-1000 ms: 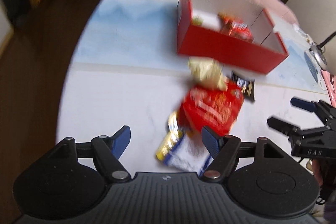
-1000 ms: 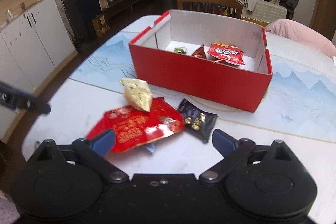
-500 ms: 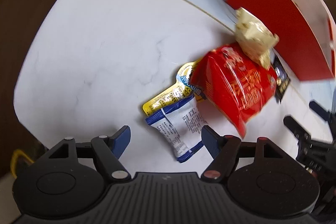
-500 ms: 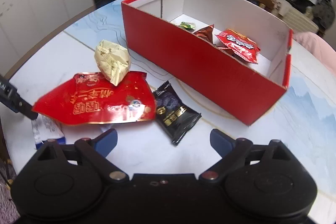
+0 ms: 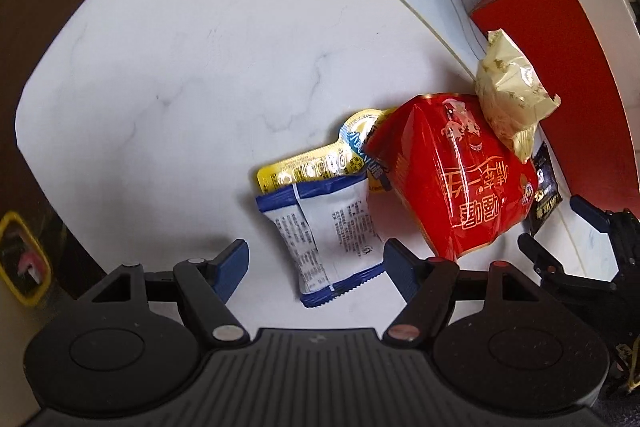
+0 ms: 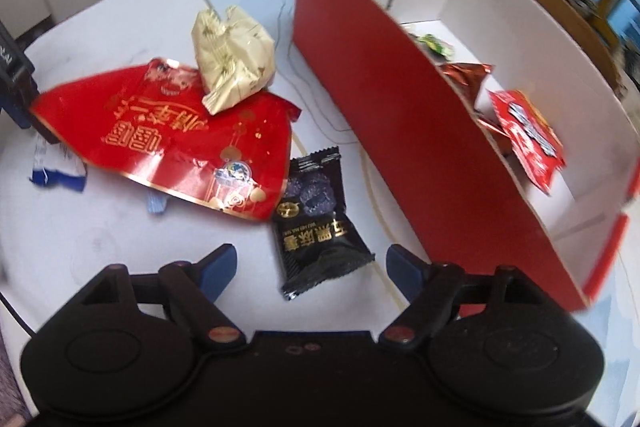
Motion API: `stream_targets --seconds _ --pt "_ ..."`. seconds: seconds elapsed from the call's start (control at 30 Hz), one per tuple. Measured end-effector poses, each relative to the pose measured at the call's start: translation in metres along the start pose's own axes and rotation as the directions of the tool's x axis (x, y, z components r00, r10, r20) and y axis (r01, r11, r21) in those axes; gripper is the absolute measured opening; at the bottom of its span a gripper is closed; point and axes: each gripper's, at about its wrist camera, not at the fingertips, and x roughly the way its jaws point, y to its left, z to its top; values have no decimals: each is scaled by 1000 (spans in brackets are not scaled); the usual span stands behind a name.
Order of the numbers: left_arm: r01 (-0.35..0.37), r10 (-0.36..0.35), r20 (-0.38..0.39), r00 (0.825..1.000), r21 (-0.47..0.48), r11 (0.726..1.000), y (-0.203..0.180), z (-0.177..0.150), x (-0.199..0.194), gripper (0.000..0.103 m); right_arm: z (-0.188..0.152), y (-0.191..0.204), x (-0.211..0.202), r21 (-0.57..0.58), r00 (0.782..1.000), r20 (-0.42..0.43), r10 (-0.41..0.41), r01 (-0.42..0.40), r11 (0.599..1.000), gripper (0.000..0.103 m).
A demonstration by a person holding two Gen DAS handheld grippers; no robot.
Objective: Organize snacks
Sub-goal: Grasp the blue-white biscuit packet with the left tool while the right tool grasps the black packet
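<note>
Careful: your right claw is closing around the black packet on the counter without touching it yet, your left claw gapes over the white packet, and either could skid.

snack pile left of box — both on table
</note>
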Motion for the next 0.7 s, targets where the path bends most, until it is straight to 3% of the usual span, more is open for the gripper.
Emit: stream_targets --seconds 0.3,0.53,0.7 --pt "-9 10 14 1000 -70 997 -2 -8 4 74 12 -6 21 -76 999 -21 47 -49 996 75" --pt "-19 20 13 1000 -100 995 -9 -11 7 74 18 -11 23 -45 997 1 79 -79 996 58" --pt "-6 9 19 1000 -136 991 -8 -4 11 74 14 -12 22 -18 997 11 77 -76 997 54"
